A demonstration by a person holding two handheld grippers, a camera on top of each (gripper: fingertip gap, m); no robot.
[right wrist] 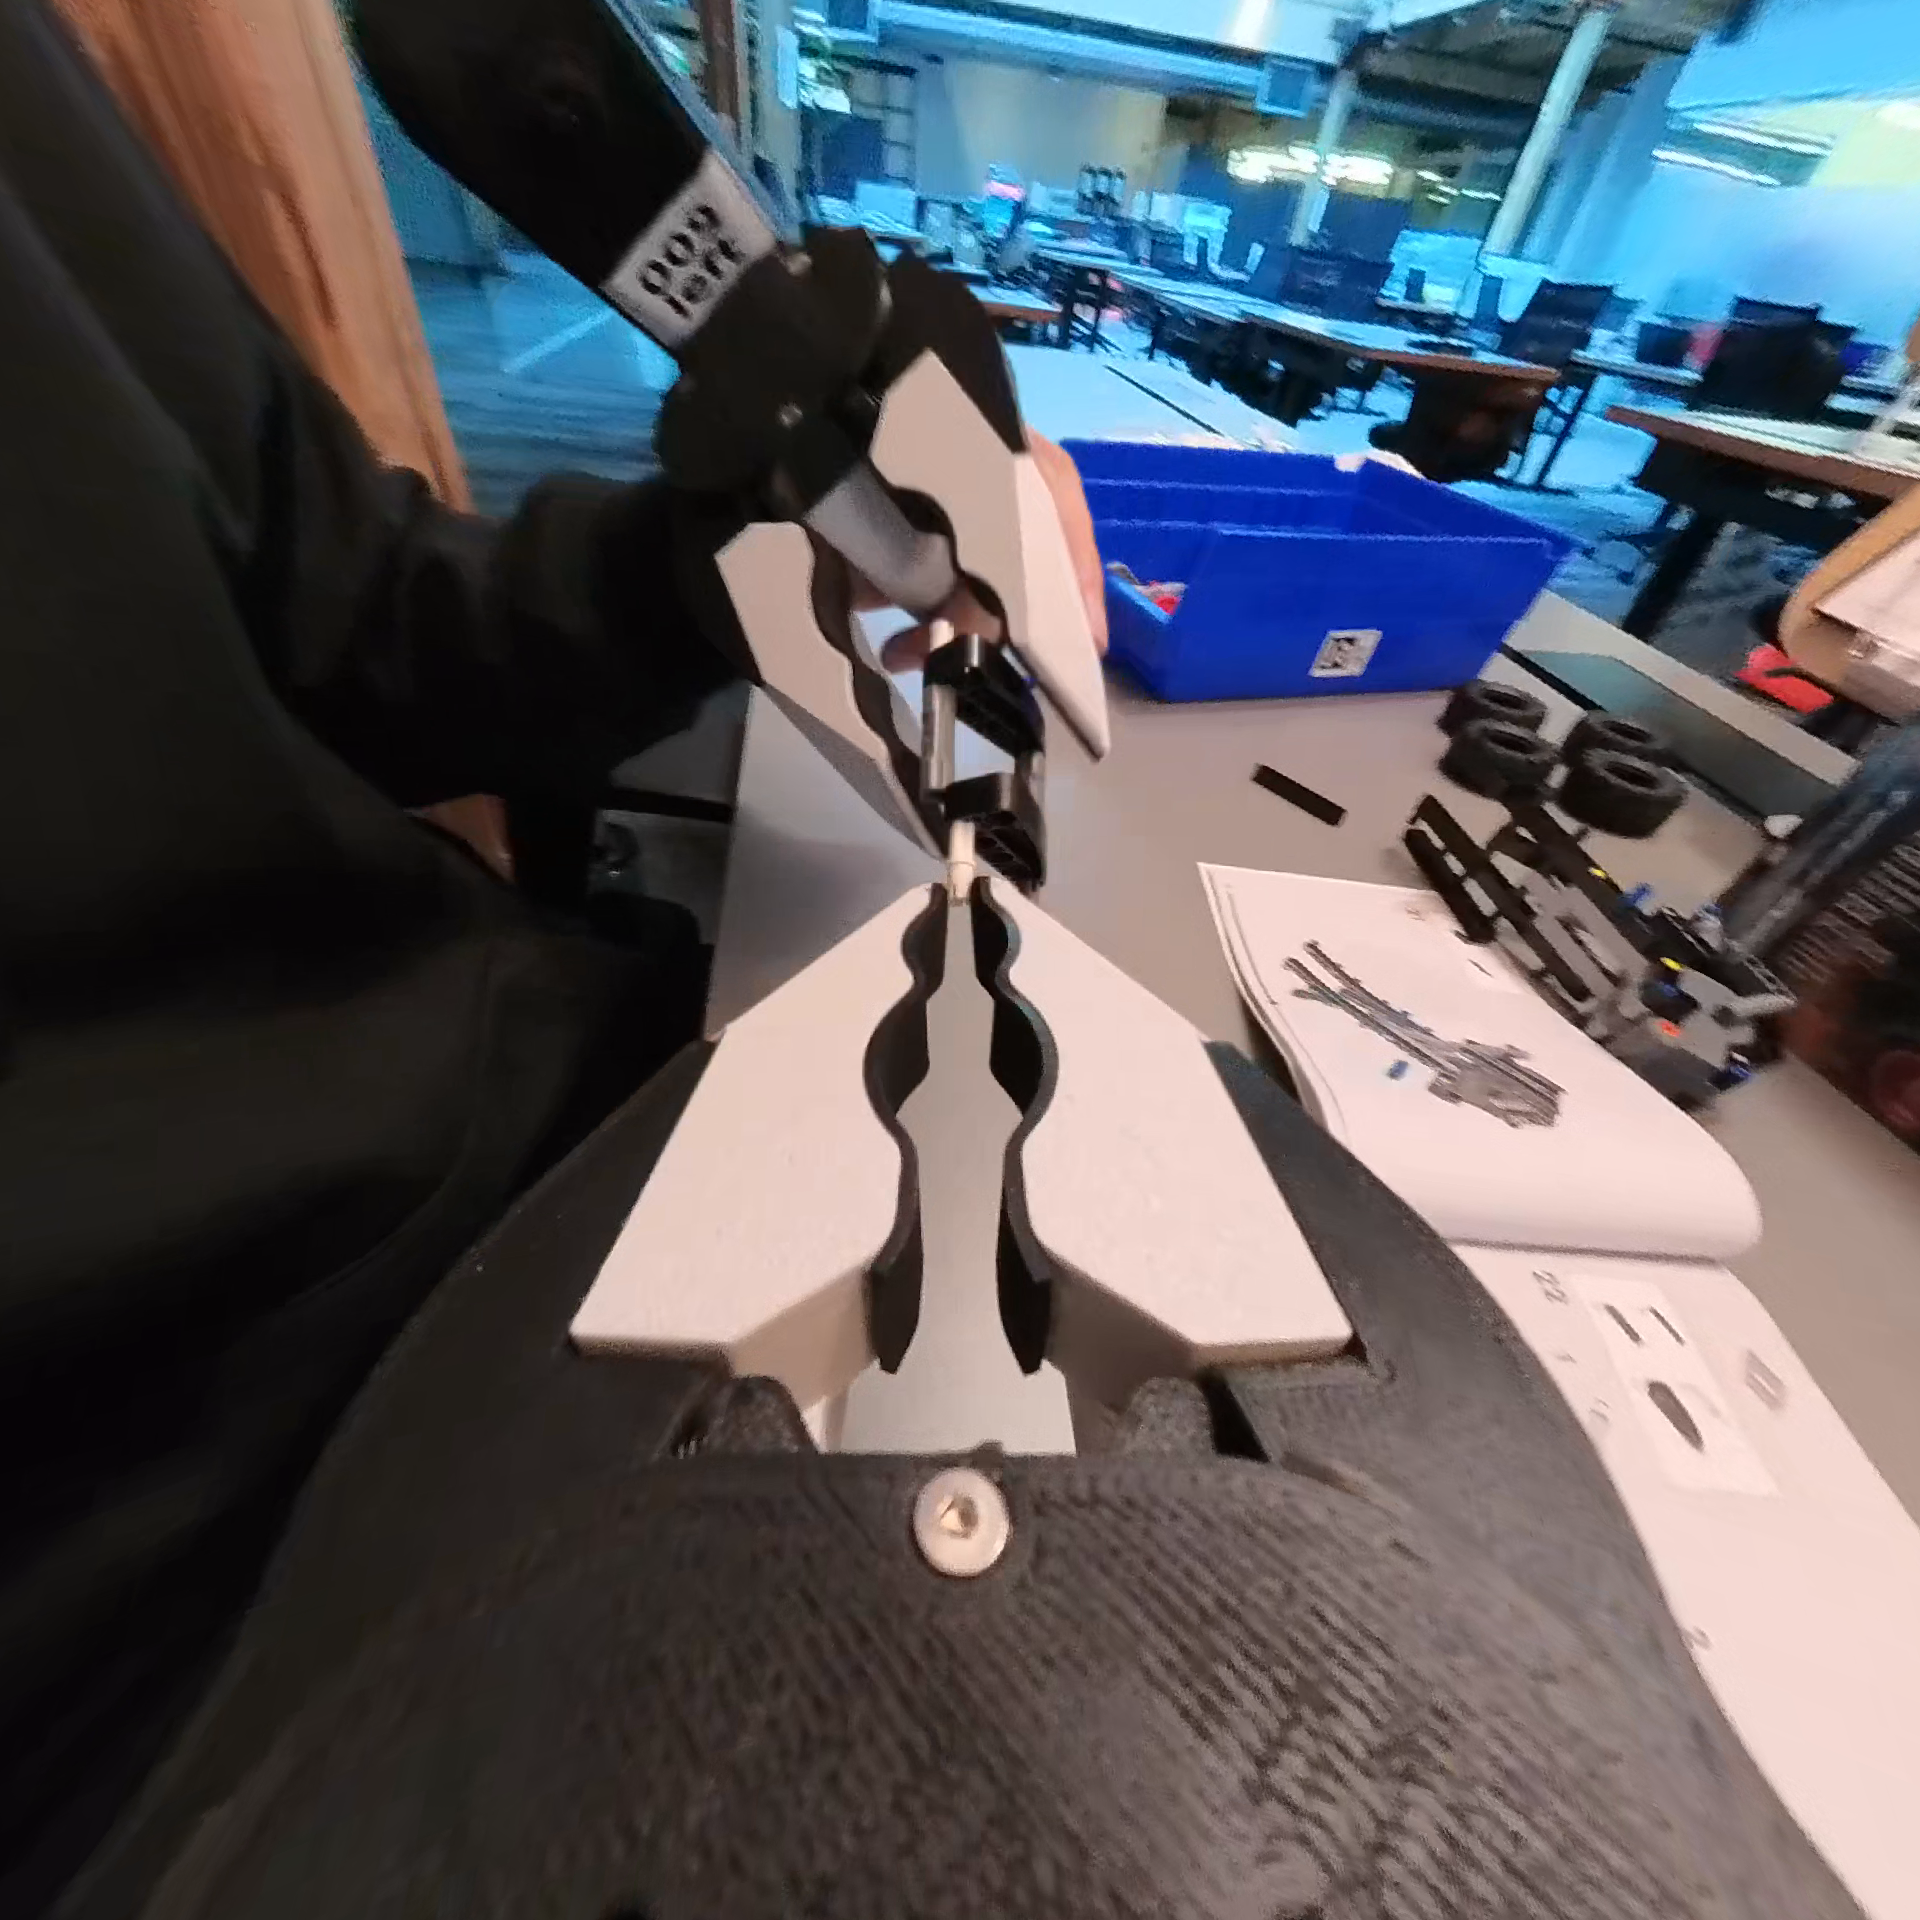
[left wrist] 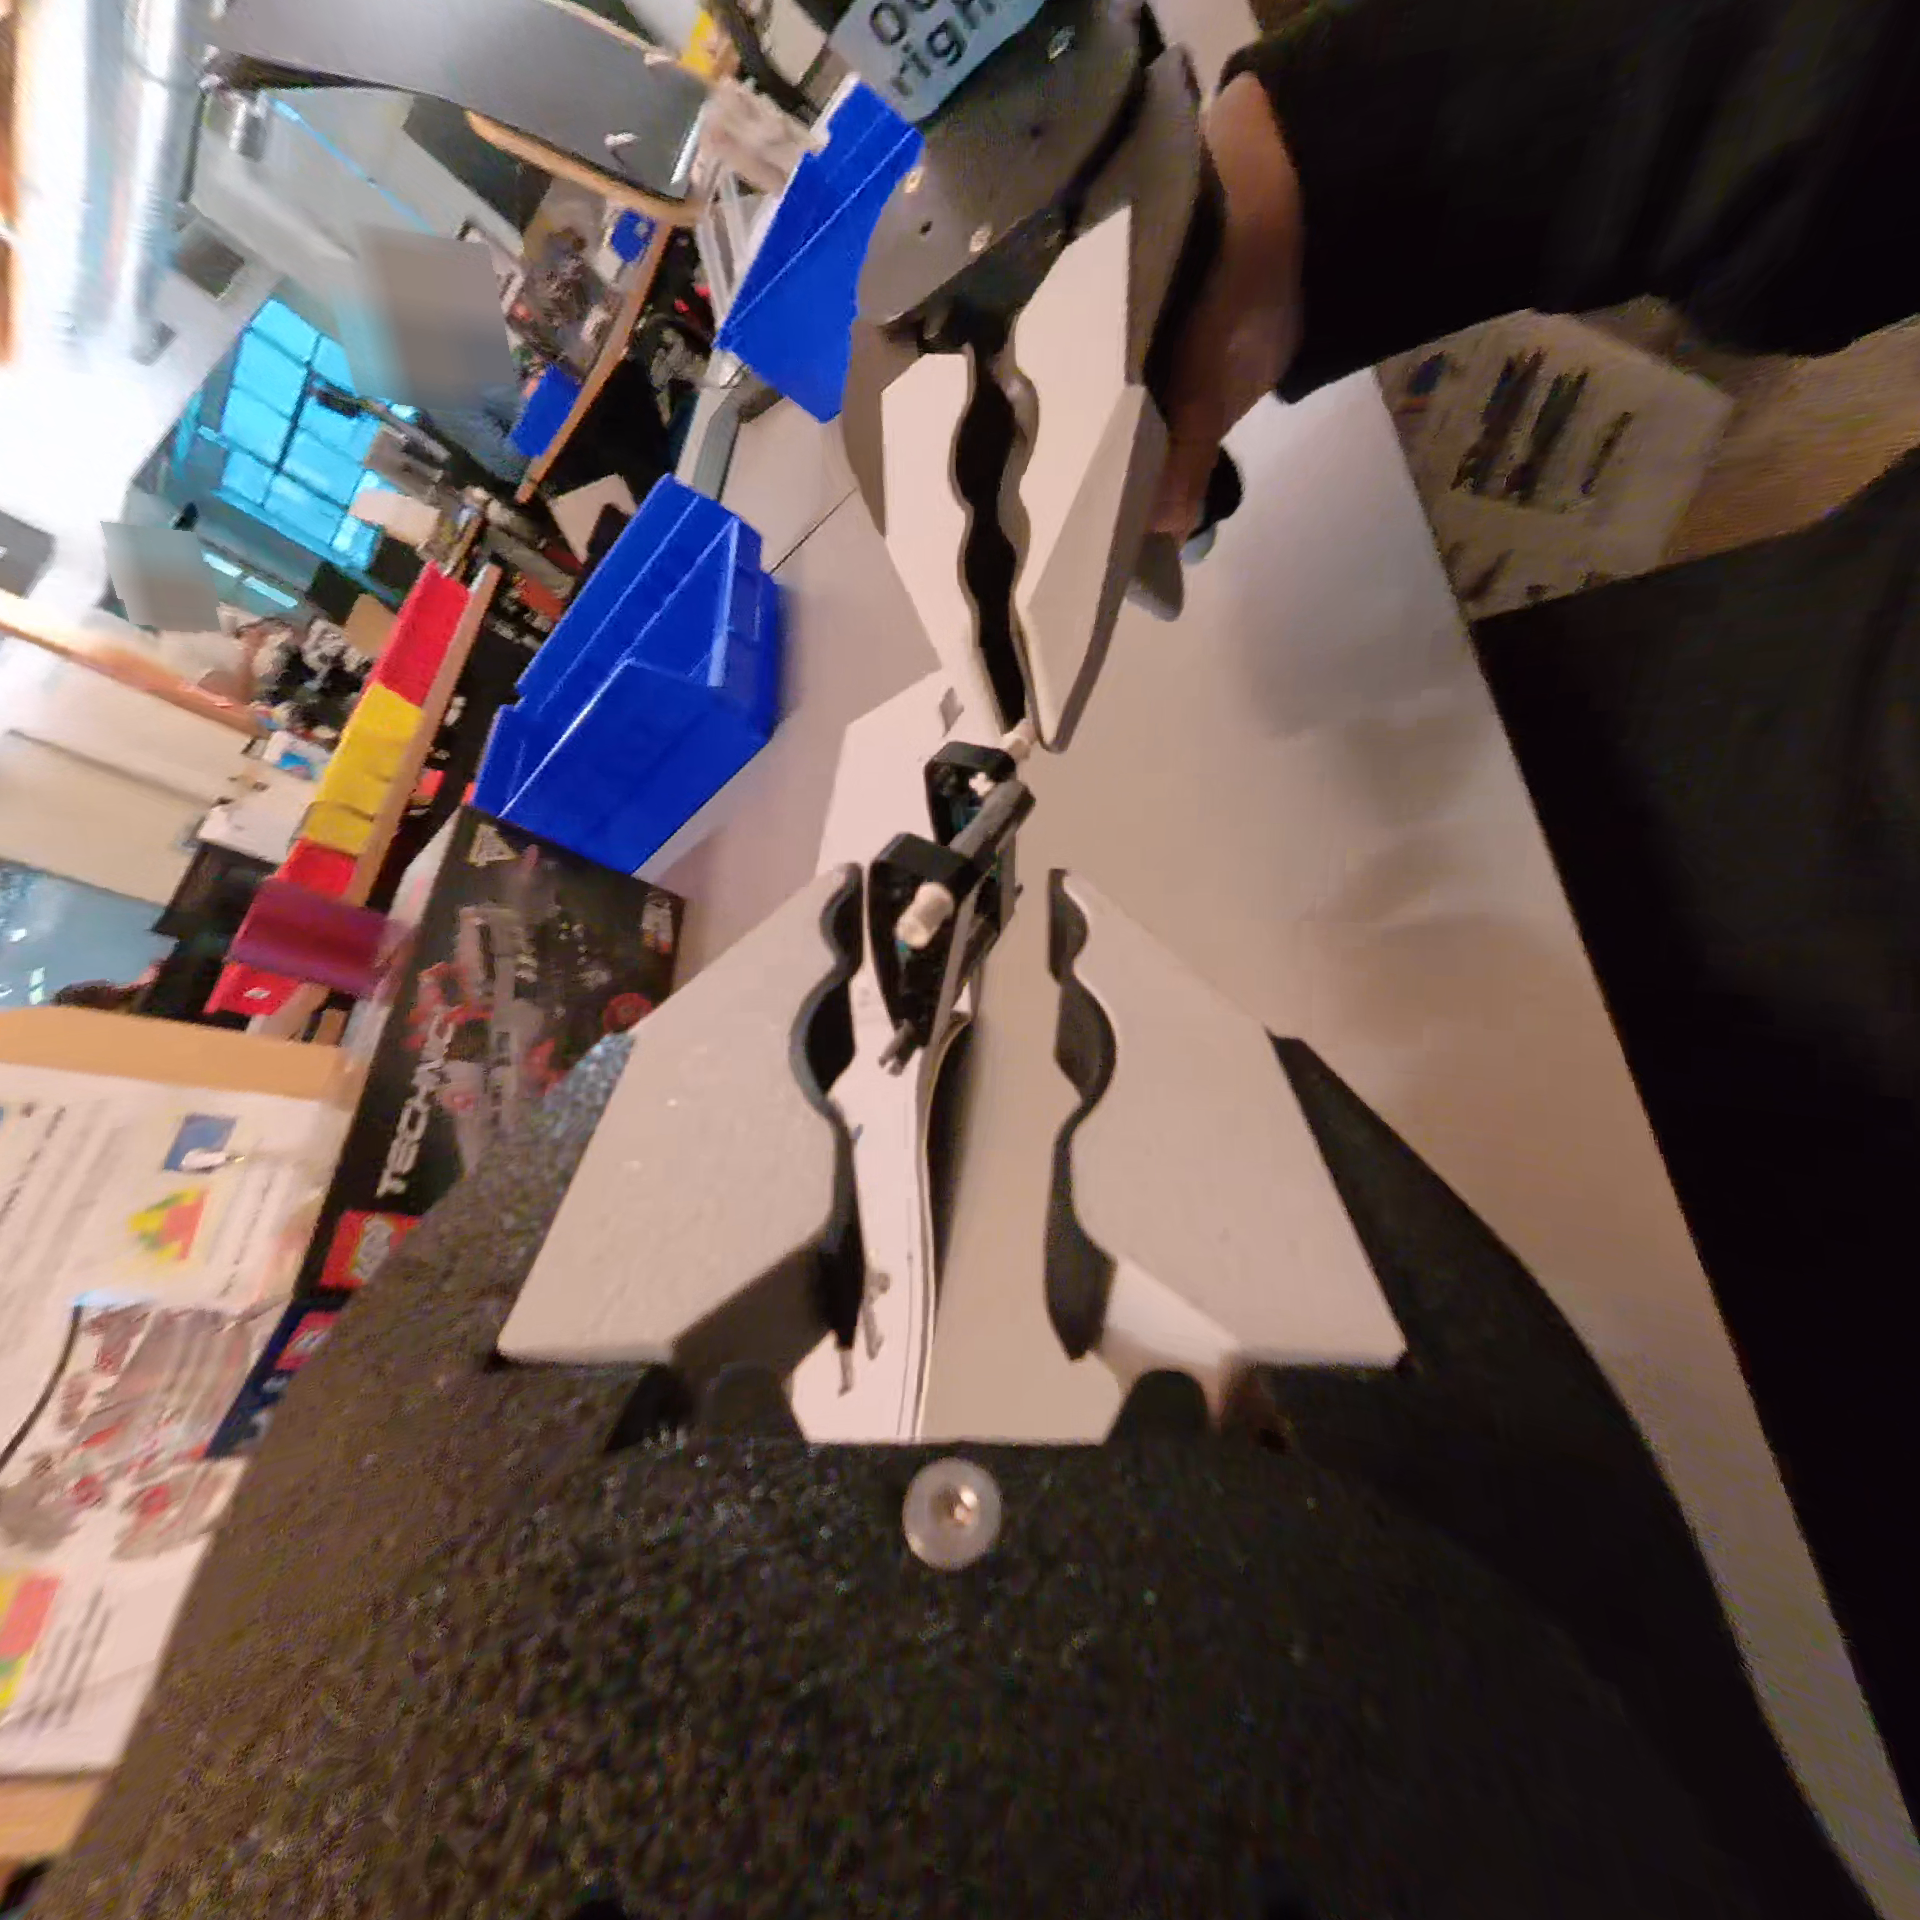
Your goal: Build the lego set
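Observation:
My left gripper (left wrist: 956, 883) is shut on a black lego sub-assembly (left wrist: 940, 894) and holds it in the air above the grey table (left wrist: 1299, 831). In the right wrist view the left gripper (right wrist: 1008, 795) grips this sub-assembly (right wrist: 992, 821), which has two black blocks on a grey axle (right wrist: 940, 738). My right gripper (right wrist: 956, 896) is shut on a small tan pin (right wrist: 961, 868). The pin's tip touches the lower end of the sub-assembly. In the left wrist view the right gripper (left wrist: 1023, 732) comes in from above with the pin (left wrist: 1018, 743).
A partly built black chassis (right wrist: 1558, 935), several black wheels (right wrist: 1558, 758) and a loose black beam (right wrist: 1299, 795) lie on the table. An open instruction booklet (right wrist: 1455, 1091) lies to the right. Blue bins (right wrist: 1299, 582) (left wrist: 644, 707) and the lego box (left wrist: 520, 1018) stand at the table's far side. Both grippers' tips are close together, under 4 cm apart.

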